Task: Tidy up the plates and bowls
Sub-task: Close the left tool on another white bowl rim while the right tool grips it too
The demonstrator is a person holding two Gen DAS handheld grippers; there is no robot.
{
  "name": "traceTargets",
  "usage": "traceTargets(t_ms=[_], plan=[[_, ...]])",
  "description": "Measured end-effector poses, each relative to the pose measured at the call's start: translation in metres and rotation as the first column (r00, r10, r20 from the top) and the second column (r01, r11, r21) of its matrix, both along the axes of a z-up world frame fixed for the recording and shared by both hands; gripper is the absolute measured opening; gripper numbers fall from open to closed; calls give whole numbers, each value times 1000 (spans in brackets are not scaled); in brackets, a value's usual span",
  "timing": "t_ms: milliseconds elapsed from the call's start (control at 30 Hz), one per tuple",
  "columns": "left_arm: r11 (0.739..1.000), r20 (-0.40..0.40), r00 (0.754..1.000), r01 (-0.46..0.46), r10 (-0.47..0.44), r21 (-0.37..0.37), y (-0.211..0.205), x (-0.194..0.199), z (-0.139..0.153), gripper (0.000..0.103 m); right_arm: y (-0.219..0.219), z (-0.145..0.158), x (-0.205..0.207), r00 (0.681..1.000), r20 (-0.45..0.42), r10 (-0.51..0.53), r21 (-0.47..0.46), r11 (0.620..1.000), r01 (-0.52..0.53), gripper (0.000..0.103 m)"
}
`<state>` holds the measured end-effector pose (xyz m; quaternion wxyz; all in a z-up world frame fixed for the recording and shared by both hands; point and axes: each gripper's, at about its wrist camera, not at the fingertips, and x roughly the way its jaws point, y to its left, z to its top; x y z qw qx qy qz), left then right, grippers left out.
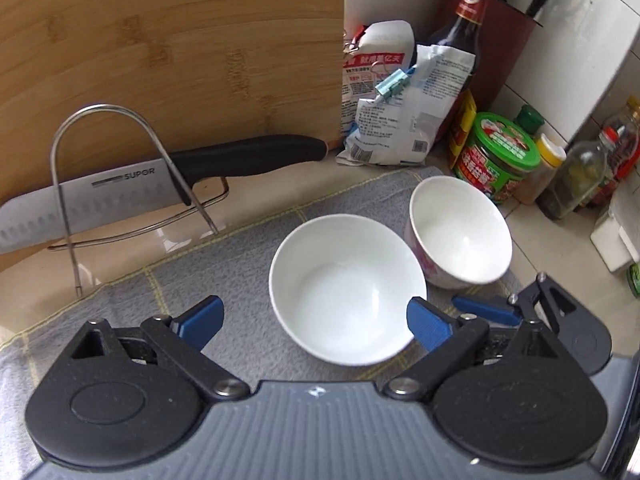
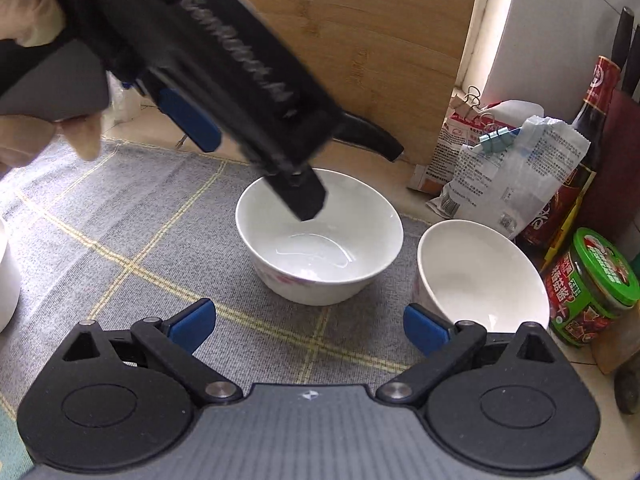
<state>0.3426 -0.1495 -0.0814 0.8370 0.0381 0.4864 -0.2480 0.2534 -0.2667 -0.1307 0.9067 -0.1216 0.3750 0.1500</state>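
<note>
Two white bowls with pink flower prints stand on a grey checked mat (image 1: 120, 320). The nearer bowl (image 1: 346, 288) lies between the blue fingers of my left gripper (image 1: 314, 322), which is open; its right pad is close to the bowl's rim. The second bowl (image 1: 460, 232) stands just right of it. In the right wrist view, the left gripper's black frame (image 2: 224, 60) hangs over that first bowl (image 2: 320, 248). My right gripper (image 2: 308, 326) is open above bare mat, short of both bowls, with the second bowl (image 2: 480, 276) by its right finger.
A bamboo cutting board (image 1: 172, 40) leans at the back behind a knife (image 1: 120, 196) on a wire rack (image 1: 64, 168). Clipped bags (image 1: 396, 100), a dark sauce bottle (image 1: 464, 32), a green-lidded jar (image 1: 500, 156) and other bottles crowd the right. A white object (image 2: 6, 276) sits at the mat's left edge.
</note>
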Motion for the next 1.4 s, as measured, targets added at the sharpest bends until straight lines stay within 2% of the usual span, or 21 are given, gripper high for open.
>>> traceTargets(t_ms=[167,500,767,1167,1400], plan=[[1000,-36,999,0,0,-21,-8,25,-13,86,3,-3,5,1000,5,-8,-8,1000,8,100],[999,-78,997,7,-10,-42,-19,51,-29,78,0,-5,14,999,3,-35,-9,999,35,95],[998,-90,995,25,-30,-54,-23,56,-35,69,1,-6,20,999,1,-32,-10,999,32,88],[998,-89,995,35,-40,-54,-24,59,-38,57,1,-3,22,1000,15,-28,0,1000,28,85],[997,-67,996,59,-61,-40,-23,53,-35,55,3,-2,22,1000,11,-21,-10,1000,21,85]])
